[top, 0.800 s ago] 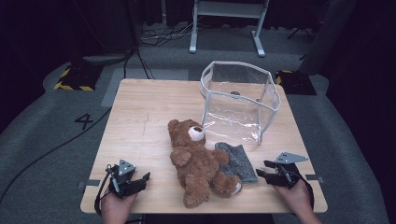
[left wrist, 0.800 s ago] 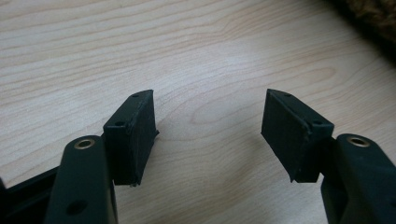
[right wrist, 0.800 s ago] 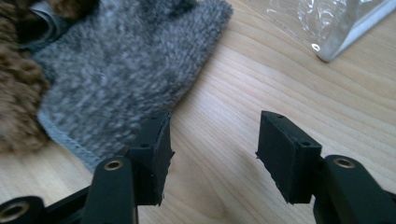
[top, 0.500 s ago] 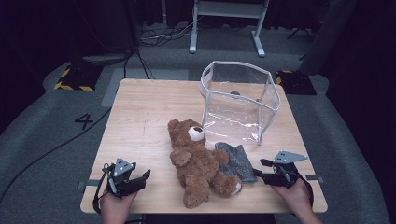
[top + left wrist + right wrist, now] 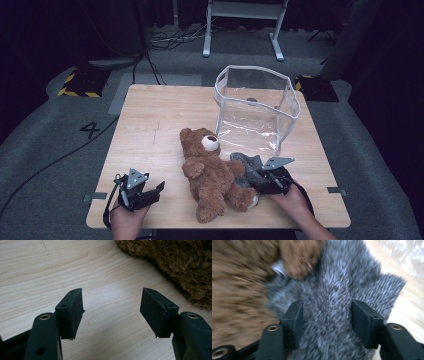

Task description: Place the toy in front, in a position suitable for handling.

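A brown teddy bear (image 5: 212,172) lies on its back on the wooden table (image 5: 160,115), head toward the far side. A grey furry cloth (image 5: 247,165) lies against the bear's right side, partly under its arm. My right gripper (image 5: 255,181) reaches over that cloth from the right. In the right gripper view its jaws stand apart, with the grey fur (image 5: 337,285) between and beneath my right gripper (image 5: 327,315) and the bear (image 5: 237,277) at the left. My left gripper (image 5: 159,192) rests open near the front left. Bare wood lies between the jaws of my left gripper (image 5: 111,307), and the bear's fur (image 5: 175,265) is just beyond.
A clear plastic bag with white trim (image 5: 257,107) stands open at the table's far right, behind the cloth. Its edge shows as the clear bag (image 5: 407,255) in the right gripper view. Cables and a metal stand are on the floor beyond the table.
My right gripper has moved left, from beside the grey cloth to over it. The left gripper, bear and bag have kept still.
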A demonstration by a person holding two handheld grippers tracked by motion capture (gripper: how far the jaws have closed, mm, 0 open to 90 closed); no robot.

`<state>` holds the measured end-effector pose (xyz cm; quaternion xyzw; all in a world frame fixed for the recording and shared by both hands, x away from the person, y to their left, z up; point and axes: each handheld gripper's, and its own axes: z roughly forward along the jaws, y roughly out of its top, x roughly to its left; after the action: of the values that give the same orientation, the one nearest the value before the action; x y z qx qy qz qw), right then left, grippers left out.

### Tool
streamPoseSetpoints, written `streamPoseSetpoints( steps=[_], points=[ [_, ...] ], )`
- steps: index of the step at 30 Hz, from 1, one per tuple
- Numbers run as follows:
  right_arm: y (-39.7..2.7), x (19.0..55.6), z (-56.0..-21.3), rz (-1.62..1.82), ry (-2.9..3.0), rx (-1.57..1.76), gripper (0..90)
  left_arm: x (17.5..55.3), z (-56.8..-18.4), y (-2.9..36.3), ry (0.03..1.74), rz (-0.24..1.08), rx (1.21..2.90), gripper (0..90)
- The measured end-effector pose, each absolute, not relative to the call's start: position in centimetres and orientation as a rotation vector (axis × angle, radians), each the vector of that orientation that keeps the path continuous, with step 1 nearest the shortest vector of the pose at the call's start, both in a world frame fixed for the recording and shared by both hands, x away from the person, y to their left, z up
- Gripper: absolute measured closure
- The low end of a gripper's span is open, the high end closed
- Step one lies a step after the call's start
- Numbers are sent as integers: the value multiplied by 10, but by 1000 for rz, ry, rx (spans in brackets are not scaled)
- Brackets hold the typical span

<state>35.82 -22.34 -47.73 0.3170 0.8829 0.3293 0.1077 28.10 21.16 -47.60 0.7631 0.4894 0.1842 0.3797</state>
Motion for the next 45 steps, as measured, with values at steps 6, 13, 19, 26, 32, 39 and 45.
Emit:
streamPoseSetpoints(
  steps=[6,13,19,26,32,39,45],
  points=[
    [-233,362,-481,918,2603,933,514,285,-476,210,1265,485,1957,351],
    [-267,364,-481,886,2544,1029,498,289,-470,200,1213,474,1949,349],
    [-301,358,-479,833,2497,1098,479,291,-463,181,1139,446,1976,350],
    [-321,342,-463,910,2390,1171,420,290,-463,172,1142,441,1996,349],
    [-268,317,-439,1105,2541,950,409,286,-464,175,1170,449,1989,350],
    [-196,298,-432,1181,2685,696,415,280,-463,181,1182,462,1974,351],
    [-172,297,-447,1080,2737,647,541,278,-466,186,1196,466,1978,350]
  ],
)
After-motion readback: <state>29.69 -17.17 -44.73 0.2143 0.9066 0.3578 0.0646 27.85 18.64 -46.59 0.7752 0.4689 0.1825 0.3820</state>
